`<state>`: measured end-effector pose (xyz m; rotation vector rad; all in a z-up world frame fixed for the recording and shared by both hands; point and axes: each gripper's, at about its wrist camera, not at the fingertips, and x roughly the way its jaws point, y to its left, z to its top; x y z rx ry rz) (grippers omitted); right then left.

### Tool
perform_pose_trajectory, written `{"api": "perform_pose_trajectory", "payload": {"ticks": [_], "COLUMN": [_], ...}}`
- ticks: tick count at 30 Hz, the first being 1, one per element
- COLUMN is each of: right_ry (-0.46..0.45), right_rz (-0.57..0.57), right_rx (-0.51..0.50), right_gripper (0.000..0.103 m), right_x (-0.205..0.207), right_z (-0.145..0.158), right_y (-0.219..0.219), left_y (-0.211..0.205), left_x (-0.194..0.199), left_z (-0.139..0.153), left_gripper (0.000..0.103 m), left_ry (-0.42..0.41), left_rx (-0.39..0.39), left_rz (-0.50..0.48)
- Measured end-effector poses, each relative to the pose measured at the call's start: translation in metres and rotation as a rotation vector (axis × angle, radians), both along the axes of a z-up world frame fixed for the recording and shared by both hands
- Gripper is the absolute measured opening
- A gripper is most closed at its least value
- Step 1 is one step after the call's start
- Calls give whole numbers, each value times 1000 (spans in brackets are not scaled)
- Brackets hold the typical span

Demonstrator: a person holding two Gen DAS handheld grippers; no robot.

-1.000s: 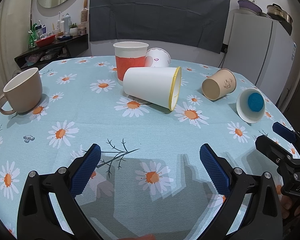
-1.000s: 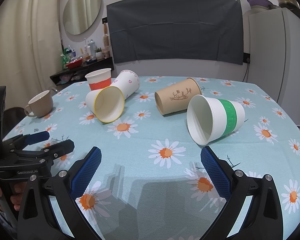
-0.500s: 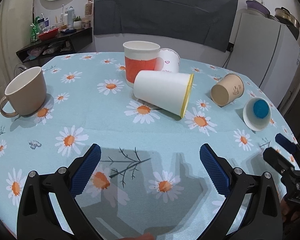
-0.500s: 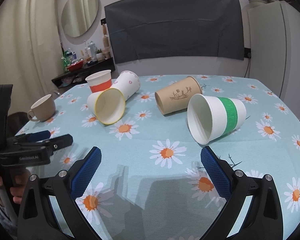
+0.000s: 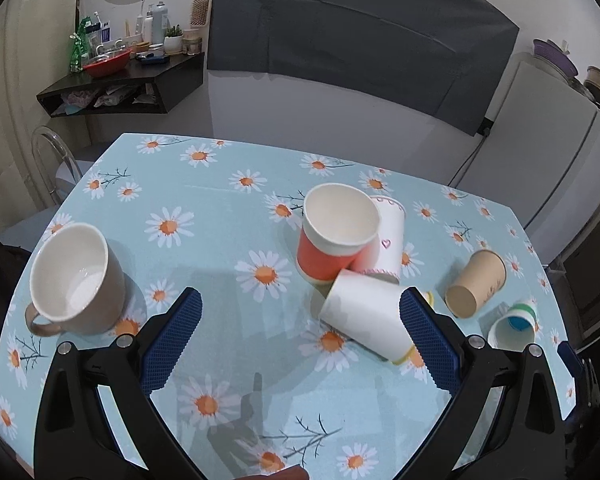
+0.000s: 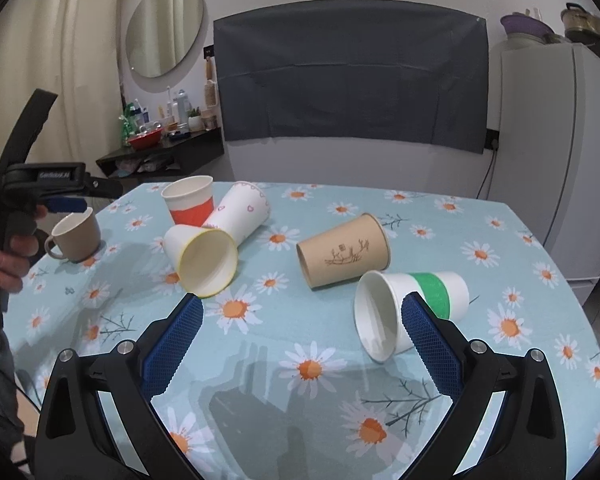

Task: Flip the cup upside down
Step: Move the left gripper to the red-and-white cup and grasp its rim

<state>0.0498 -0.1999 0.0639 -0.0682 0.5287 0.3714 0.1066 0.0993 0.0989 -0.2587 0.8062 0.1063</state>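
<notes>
An orange-banded paper cup stands upright mid-table. A beige mug stands upright at the left. On their sides lie a yellow-rimmed white cup, a heart-printed white cup, a brown cup and a green-banded cup. My left gripper is open and empty, raised above the table and looking down between the mug and the cups. My right gripper is open and empty, low before the green-banded cup.
The table has a light-blue daisy cloth. A white fridge stands to the right, a dark wall shelf with bottles to the back left, a clear chair at the left edge.
My left gripper has risen and tilted down, now looking onto the cups from above. My right gripper has lifted slightly. The cups have not moved.
</notes>
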Motion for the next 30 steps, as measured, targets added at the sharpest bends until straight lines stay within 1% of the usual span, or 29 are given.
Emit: {"api": "perform_pose_trajectory", "payload": {"ticks": [4,8,11,15,16,17,18,19,20,21,22,23,26,30], "right_ry": [3,27,42,58,63,68,74,77,79,78,78,78,77,72], "right_rz": [13,32,43,56,60,63,66,67,68,68,65,63,60,62], "right_rx": [-17,-17,-17,-24,-23,-21,-21,-21,-20,-18,-16,-16,-16,-18], "right_gripper": [95,95,95,95,95,95,95,95,95,95,95,95,95,95], "right_x": [12,24,28,32,32,33,34,34,34,34,34,34,33,30], "right_z": [3,-2,-7,-13,-15,-16,-18,-19,-19,-19,-19,-19,-18,-17], "right_y": [8,16,20,24,25,26,26,26,26,26,26,25,24,23], "left_y": [14,19,16,8,6,6,6,6,8,10,10,12,14,16], "left_x": [43,75,93,114,118,122,125,128,130,132,132,131,124,113], "left_z": [-5,-10,-13,-22,-25,-28,-30,-33,-36,-38,-40,-41,-35,-20], "left_gripper": [97,97,97,96,91,82,77,65,48,39,16,6,6,6], "left_ry": [92,153,182,235,249,261,274,284,295,300,298,295,265,223], "left_rx": [-19,-38,-9,21,23,25,19,3,-14,-24,-36,-56,-92,-72], "left_rz": [26,29,21,-20,-21,-22,-23,-24,-20,-15,-19,-33,-44,-36]}}
